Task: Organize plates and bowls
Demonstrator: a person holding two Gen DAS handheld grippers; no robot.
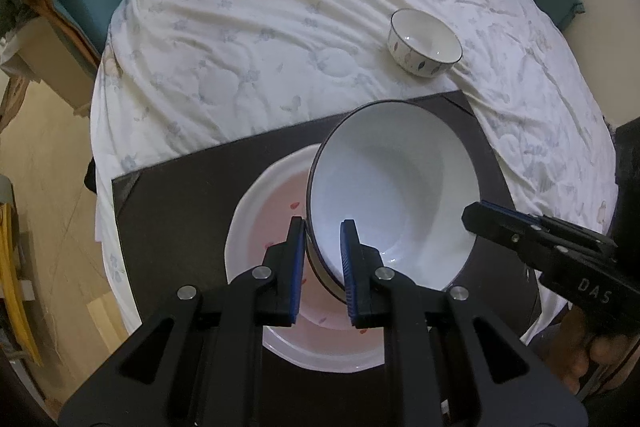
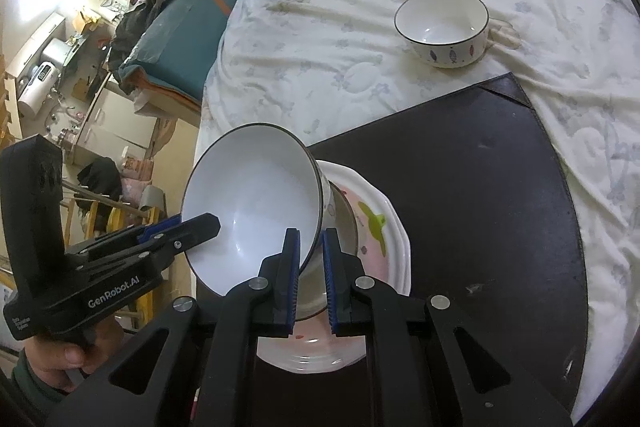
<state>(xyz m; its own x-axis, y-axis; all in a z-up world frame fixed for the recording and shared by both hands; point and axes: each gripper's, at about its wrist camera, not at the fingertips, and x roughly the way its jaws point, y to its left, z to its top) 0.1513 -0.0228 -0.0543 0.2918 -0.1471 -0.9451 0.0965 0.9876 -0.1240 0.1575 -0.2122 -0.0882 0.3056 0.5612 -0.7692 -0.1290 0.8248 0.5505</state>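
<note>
- Blue-padded left gripper (image 1: 322, 263) is closed on the rim of the large white bowl (image 1: 392, 183); one pad inside, one outside.
- Right gripper (image 2: 311, 269) pinches the opposite rim likewise.
- The bowl hangs tilted over the pink plate (image 1: 276, 227) on the dark mat (image 1: 176, 211); contact cannot be told.
- Step judged: seating the bowl on the plate. Next: level, lower, release.
- Small bowl (image 1: 424, 43) stands apart on the bed (image 1: 260, 39).

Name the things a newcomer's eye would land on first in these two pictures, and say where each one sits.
First, the large white bowl, tilted over the pink-patterned plate on the dark mat, its rim between both the left tongs and the right tongs. Next, the small bowl standing alone on the white quilt beyond the mat.
</note>
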